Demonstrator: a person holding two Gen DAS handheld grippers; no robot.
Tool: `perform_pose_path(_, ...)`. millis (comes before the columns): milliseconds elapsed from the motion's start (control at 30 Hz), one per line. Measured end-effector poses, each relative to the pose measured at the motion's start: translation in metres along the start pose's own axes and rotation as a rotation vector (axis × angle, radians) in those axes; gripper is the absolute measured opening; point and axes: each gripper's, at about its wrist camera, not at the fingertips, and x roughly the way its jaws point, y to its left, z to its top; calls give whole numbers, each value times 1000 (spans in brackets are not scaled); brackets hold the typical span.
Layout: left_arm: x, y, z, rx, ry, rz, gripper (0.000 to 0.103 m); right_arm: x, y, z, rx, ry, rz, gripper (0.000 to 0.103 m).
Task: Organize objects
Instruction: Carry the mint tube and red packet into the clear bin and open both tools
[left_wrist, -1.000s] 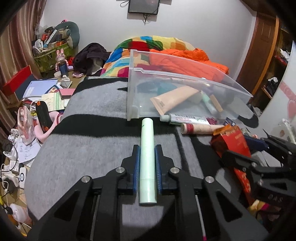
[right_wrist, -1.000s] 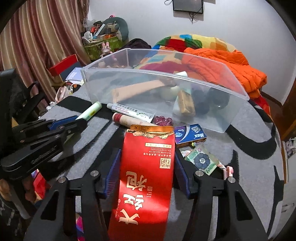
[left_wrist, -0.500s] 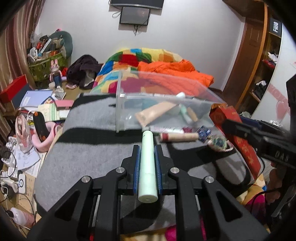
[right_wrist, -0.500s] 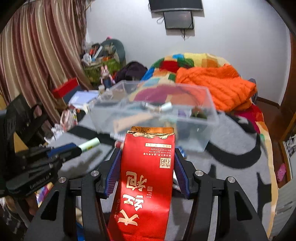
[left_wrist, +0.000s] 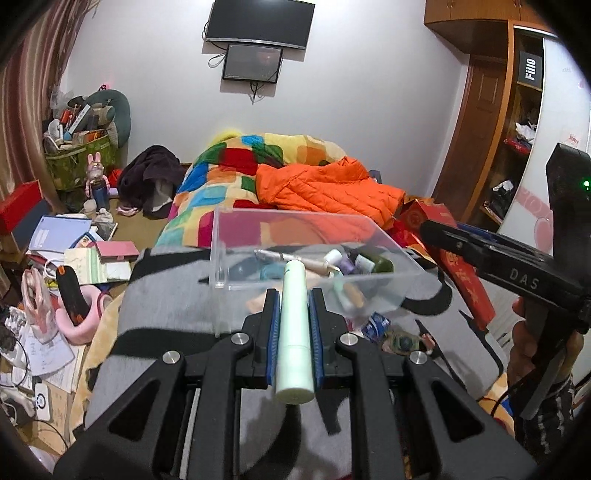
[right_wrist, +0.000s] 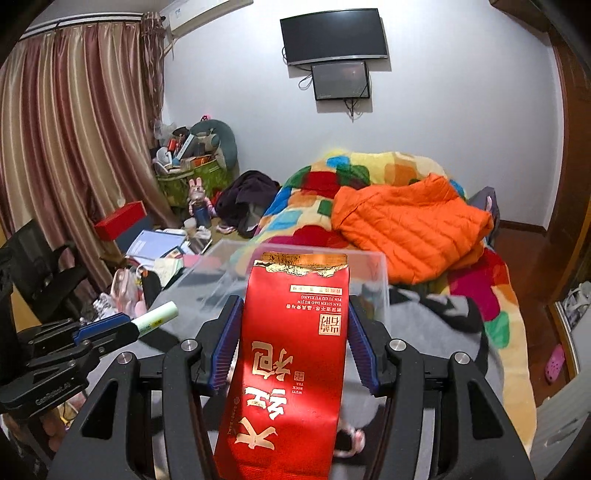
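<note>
My left gripper (left_wrist: 293, 301) is shut on a pale green tube (left_wrist: 294, 332), held lengthwise between the blue pads and raised above the grey blanket. Its tip points at the clear plastic bin (left_wrist: 258, 229), which holds several tubes and small bottles. My right gripper (right_wrist: 293, 314) is shut on a red tea pouch (right_wrist: 291, 354) with gold lettering, also lifted, with the clear bin (right_wrist: 380, 284) behind it. In the left wrist view the right gripper (left_wrist: 436, 230) comes in from the right with the red pouch (left_wrist: 465, 280). The left gripper (right_wrist: 127, 330) with the green tube (right_wrist: 157, 314) shows at the left of the right wrist view.
A few small packets (left_wrist: 380, 325) lie on the grey blanket (left_wrist: 170, 295) in front of the bin. An orange jacket (left_wrist: 325, 188) and a colourful quilt (left_wrist: 236, 166) lie beyond it. Books, papers and a pink item (left_wrist: 77, 314) clutter the floor at left. A wardrobe (left_wrist: 495, 110) stands right.
Both grippers have risen with the tube and the pouch still held, and tipped upward, so the bin now sits lower and farther off. The wall screens have come into view.
</note>
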Motion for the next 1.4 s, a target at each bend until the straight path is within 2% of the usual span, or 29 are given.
perform_pose_path(167, 19, 0, 18, 7, 10, -5, 15, 24, -10, 19, -11, 14, -37, 51)
perform_pose_path(333, 48, 4, 33, 16, 42, 13, 15, 62, -19, 30, -12, 81, -37, 51)
perform_pose_path(467, 75, 12, 40, -11, 96, -8, 15, 92, -21, 29, -34, 143, -52, 51)
perform_pose_path(700, 114, 21, 43, -18, 161, 25, 15, 131, -17, 24, -58, 231, -39, 51)
perform_pose_path(833, 123, 22, 44, -17, 166, 34, 15, 144, -10, 21, -83, 262, -35, 51)
perform_pose_path(1067, 114, 22, 45, -8, 139, 46, 15, 144, -3, 15, -123, 282, -41, 51)
perform_pose_path(1167, 110, 22, 46, -17, 132, 49, 23, 134, -2, 16, -119, 268, -28, 51)
perform_pose_path(1400, 79, 10, 46, 28, 62, 66, 55, 89, -1, 18, -115, 191, -14, 54)
